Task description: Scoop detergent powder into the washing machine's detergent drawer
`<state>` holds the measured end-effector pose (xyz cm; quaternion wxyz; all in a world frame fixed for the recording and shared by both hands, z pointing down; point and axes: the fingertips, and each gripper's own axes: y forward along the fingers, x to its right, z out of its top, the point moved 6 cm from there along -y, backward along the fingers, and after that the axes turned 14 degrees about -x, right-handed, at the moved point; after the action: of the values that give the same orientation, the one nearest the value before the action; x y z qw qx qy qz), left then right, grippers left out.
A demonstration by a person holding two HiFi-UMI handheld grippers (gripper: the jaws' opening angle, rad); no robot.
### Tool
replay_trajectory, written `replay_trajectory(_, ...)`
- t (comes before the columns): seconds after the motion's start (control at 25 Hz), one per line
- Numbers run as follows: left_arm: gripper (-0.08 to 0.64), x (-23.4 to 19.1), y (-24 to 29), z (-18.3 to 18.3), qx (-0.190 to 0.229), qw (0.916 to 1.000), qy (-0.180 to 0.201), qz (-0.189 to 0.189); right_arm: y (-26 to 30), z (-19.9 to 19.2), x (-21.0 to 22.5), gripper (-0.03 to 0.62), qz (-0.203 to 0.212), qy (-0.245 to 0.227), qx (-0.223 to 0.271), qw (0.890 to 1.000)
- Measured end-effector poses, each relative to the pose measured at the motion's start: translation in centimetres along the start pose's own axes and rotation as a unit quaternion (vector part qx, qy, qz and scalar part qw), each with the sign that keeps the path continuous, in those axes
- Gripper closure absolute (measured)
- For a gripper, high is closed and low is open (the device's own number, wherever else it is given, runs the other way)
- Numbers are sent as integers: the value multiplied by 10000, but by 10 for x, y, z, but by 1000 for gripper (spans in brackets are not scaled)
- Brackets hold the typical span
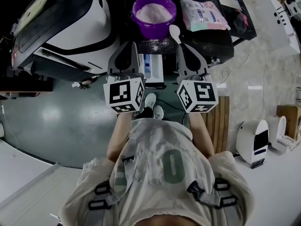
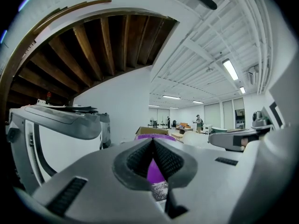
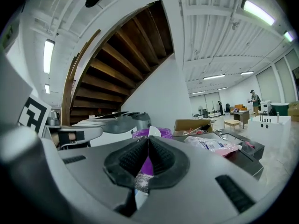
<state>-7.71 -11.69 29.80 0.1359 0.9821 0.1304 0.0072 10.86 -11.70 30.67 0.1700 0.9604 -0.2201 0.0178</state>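
Spoon gripped, not yet dipped in the powder.
Pinches the handle of the white spoon (image 1: pixel 174 31) in the right gripper's (image 1: pixel 181 46) fingers, bowl just short of the purple tub (image 1: pixel 151 30); has the left gripper's (image 1: pixel 128 45) fingers pressed together on nothing. Finds the detergent powder (image 1: pixel 154 13) heaped in that tub at the far side of the dark worktop (image 1: pixel 216 39), and the open detergent drawer (image 1: pixel 153 69) nearer, between the two grippers. Best to lift over the tub's near rim, dip shallow, level the load, then draw straight back and low, tipping only once above a compartment. Little room to swing: washing machine (image 1: pixel 61 22) close on the left, detergent pouch (image 1: pixel 203 14) right of the tub, left gripper just beside the drawer. Probably safest to stay in the middle lane.
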Motion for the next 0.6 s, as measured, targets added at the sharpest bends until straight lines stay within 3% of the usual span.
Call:
replay_trajectory(0.32, 540, -17, 18, 5, -44, 10000, 27, -68, 19, 18, 0, 583, 31, 40, 73, 10000)
replay_trajectory(0.6, 540, -36, 38, 11, -33, 9999, 49, -98, 51, 51, 4, 583, 256, -322, -124, 9991)
